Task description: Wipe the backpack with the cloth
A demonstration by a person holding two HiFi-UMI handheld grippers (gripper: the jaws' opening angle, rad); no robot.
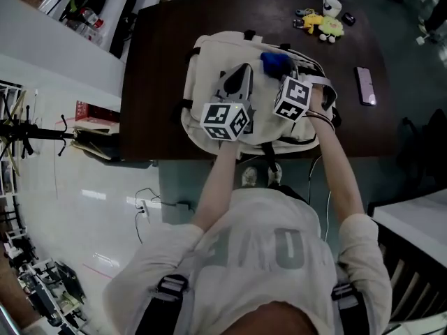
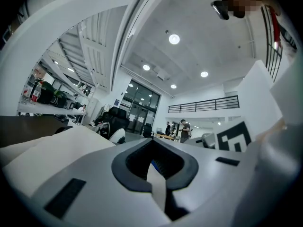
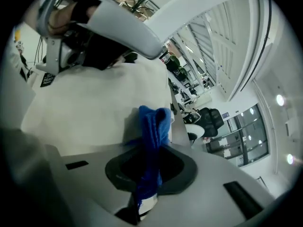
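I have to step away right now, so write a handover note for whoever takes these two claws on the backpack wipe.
Left claw: shut, nothing seen in it, over the middle of the backpack.
Right claw: shut on the blue cloth, which seems to touch the backpack.
The backpack lies on the dark table.
Done: cloth gripped and brought to the bag.
Left: wipe the surface; how much is already wiped cannot be told.

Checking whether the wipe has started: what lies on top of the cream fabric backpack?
The crumpled blue cloth, clamped in the right hand-held gripper, and the left hand-held gripper lie over the backpack. The fabric beneath them is hidden.
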